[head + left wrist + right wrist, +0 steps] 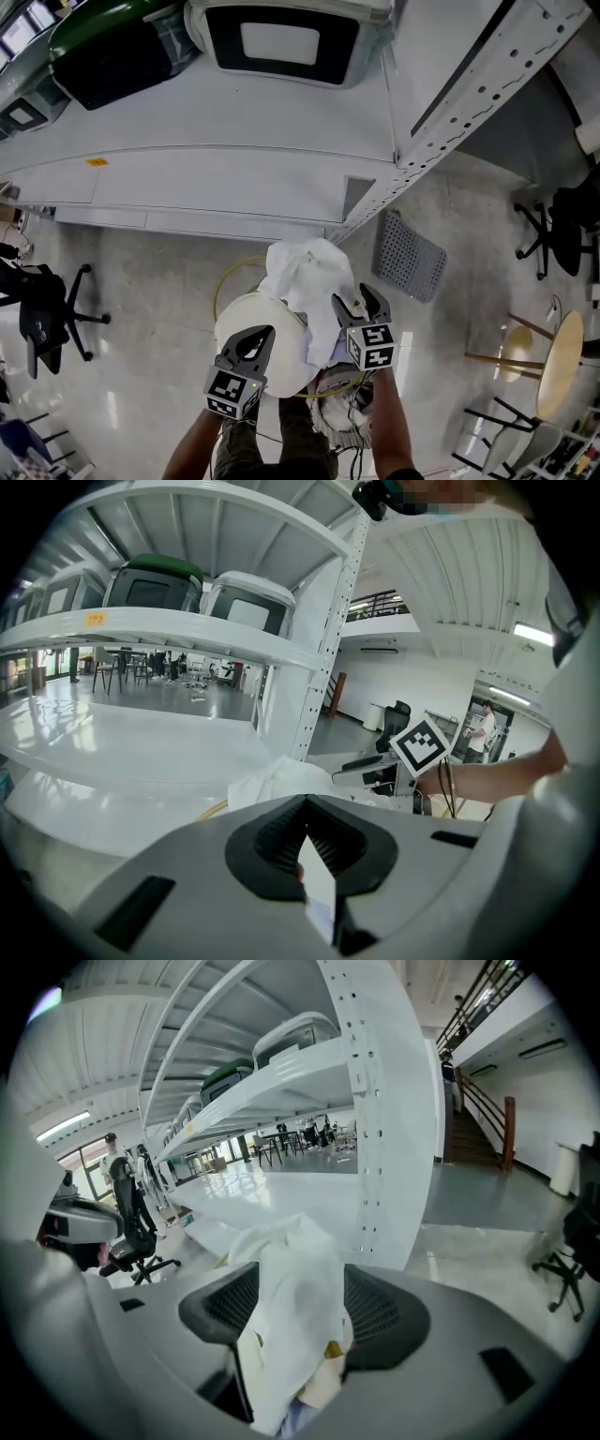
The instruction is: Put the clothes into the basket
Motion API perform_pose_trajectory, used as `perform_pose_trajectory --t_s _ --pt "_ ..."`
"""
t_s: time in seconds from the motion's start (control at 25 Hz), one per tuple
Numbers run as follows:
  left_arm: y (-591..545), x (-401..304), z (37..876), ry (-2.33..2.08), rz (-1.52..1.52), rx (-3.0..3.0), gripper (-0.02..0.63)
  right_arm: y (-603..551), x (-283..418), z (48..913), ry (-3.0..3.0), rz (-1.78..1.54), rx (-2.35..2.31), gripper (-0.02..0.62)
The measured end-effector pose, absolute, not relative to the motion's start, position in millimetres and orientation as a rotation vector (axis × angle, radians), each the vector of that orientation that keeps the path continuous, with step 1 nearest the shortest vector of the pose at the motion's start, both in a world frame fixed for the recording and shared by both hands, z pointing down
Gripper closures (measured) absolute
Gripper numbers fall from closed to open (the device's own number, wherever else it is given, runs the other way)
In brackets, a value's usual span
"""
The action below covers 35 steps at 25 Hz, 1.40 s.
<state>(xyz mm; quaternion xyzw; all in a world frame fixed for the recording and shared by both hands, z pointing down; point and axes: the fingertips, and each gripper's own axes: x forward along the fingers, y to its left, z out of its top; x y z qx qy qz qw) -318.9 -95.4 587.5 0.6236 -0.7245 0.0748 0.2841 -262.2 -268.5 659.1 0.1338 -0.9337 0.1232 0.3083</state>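
A white garment (300,277) hangs bunched over a round white basket (242,314) with a yellow wire rim, on the floor in front of the shelf. My right gripper (356,298) is at the garment's right side. Seen from the right gripper view, the garment (295,1279) drapes down between the wide-apart jaws, and the pads do not press on it. My left gripper (251,339) is over the basket's near side, shut on a thin white edge (317,878) that looks like the basket's fabric. The left gripper view shows the garment (272,780) and the right gripper (375,769) beyond.
A white shelf unit (234,159) with a perforated post (469,103) stands ahead, with bins (272,37) on it. A grey perforated panel (408,255) leans by the post. A black office chair (47,309) is on the left, and round wooden stools (562,352) are on the right.
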Motion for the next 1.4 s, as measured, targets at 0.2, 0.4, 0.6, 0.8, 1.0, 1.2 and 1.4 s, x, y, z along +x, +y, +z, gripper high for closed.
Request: perform_pose_trajectory --t_s 0.2,0.4,0.6,0.8,1.0,1.2,1.4 --pt "-92 -329 594 -1.949 0.187 1.631 0.606 -278 -275 684 -2.4 0.338 0.318 0.282" --pt "-91 -334 598 -1.956 0.175 1.606 0.606 -282 -280 696 -2.367 0.326 0.32 0.281" --pt "-84 -335 603 -1.954 0.176 1.582 0.606 -281 -280 702 -2.326 0.283 0.321 0.394" --pt "-82 -335 602 -1.955 0.176 1.579 0.606 -271 -284 696 -2.314 0.102 0.26 0.483" --pt "-82 -336 598 -1.959 0.169 1.587 0.606 -265 -284 686 -2.325 0.022 0.282 0.554" --pt "-76 -343 588 -1.976 0.169 1.601 0.606 -255 -286 663 -2.408 0.078 0.296 0.557" --pt "-65 -351 573 -1.999 0.166 1.615 0.605 -244 -290 625 -2.491 0.135 0.317 0.557"
